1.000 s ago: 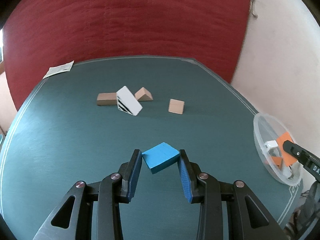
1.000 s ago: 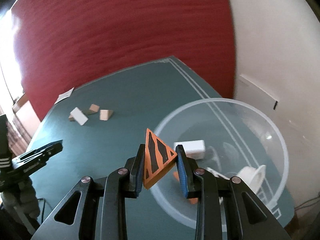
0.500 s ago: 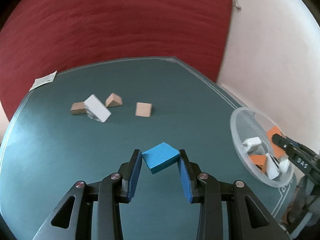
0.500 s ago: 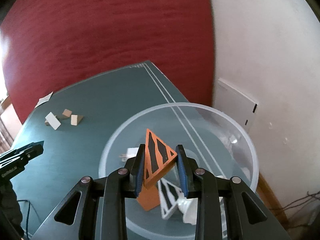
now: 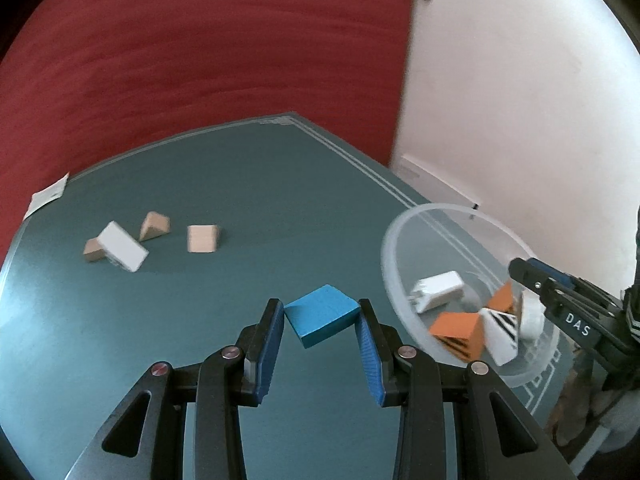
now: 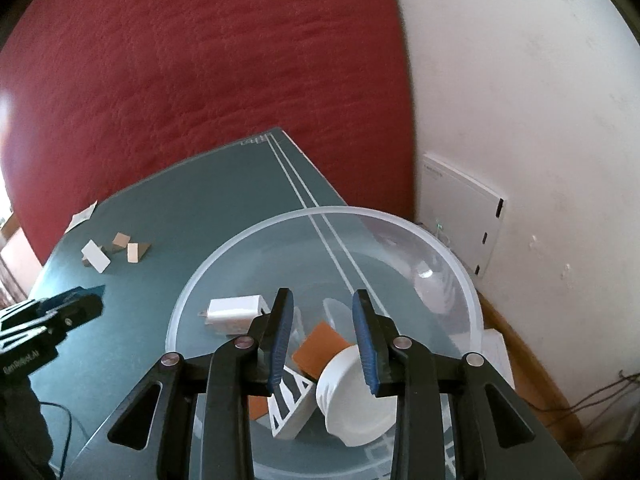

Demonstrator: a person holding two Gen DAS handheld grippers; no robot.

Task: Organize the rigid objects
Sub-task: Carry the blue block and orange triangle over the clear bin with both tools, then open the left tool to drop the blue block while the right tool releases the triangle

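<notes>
Blue block [image 5: 322, 315] between left fingers [image 5: 267, 344]

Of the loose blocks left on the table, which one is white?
The flat white block at the left of the cluster, leaning on a tan block; the other two, a wedge and a block, are tan wood.

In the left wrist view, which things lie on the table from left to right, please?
Paper slip → white block → wooden wedge → wooden block → blue block, held in the left jaws → clear bowl.
</notes>
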